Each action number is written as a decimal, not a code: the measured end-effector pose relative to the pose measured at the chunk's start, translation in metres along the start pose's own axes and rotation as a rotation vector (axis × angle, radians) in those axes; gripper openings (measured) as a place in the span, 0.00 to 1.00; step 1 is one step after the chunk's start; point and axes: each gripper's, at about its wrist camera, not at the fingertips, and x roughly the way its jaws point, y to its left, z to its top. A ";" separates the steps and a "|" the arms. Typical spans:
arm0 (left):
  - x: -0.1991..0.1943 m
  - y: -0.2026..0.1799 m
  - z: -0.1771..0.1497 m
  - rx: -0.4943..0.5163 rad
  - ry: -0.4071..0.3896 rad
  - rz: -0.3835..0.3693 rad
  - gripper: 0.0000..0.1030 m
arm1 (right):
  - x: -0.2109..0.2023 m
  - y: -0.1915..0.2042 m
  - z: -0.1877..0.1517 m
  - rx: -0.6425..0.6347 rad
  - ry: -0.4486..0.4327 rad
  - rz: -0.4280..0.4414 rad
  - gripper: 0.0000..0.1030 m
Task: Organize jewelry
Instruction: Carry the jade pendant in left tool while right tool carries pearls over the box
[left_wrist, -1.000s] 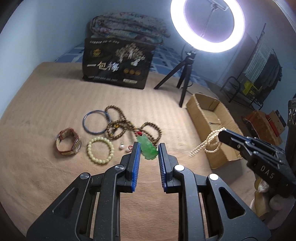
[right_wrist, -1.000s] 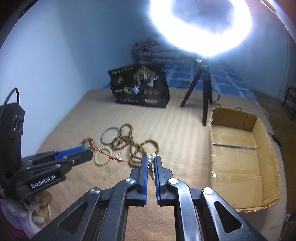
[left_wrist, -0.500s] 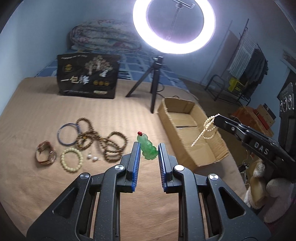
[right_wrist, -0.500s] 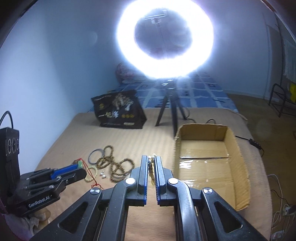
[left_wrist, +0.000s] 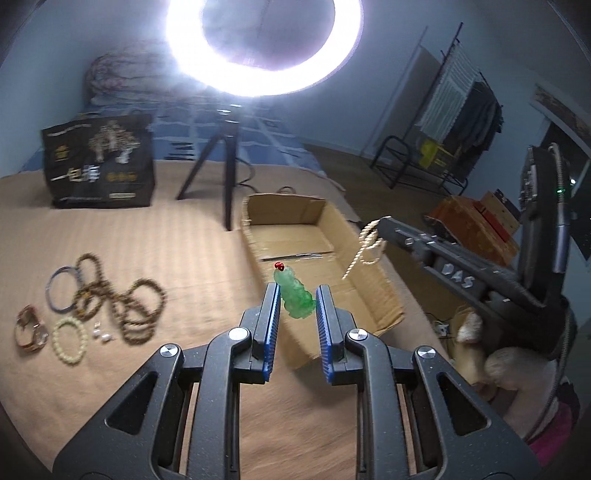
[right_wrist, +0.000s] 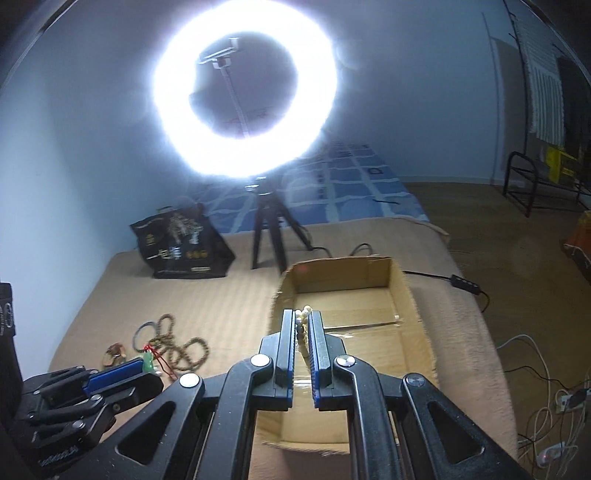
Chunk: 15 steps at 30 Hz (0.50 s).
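My left gripper (left_wrist: 297, 295) is shut on a green jade pendant (left_wrist: 295, 297) with a red bead on top, held in the air at the near left edge of the open cardboard box (left_wrist: 373, 291). In the right wrist view the pendant (right_wrist: 147, 357) trails a red cord. My right gripper (right_wrist: 303, 321) is shut on a cream pearl necklace (right_wrist: 302, 328), held over the box (right_wrist: 402, 328). In the left wrist view the necklace (left_wrist: 364, 249) dangles from that gripper above the box.
On the tan blanket at left lie brown bead strings (left_wrist: 122, 295), a blue bangle (left_wrist: 61, 286), a cream bead bracelet (left_wrist: 68, 341), a watch (left_wrist: 31, 328) and small pearls (left_wrist: 101, 334). A ring light tripod (left_wrist: 225, 166) and a black bag (left_wrist: 98, 162) stand behind.
Both grippers have lifted and swung right, from over the jewelry pile to the cardboard box, carrying the pendant and the pearl necklace with them.
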 end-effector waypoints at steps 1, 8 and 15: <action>0.003 -0.003 0.002 0.002 0.003 -0.009 0.18 | 0.002 -0.004 0.001 0.008 0.002 -0.006 0.04; 0.027 -0.023 0.015 -0.003 0.022 -0.102 0.18 | 0.017 -0.030 0.002 0.044 0.013 -0.043 0.04; 0.033 -0.037 0.027 -0.009 0.014 -0.159 0.18 | 0.030 -0.046 0.000 0.066 0.032 -0.061 0.04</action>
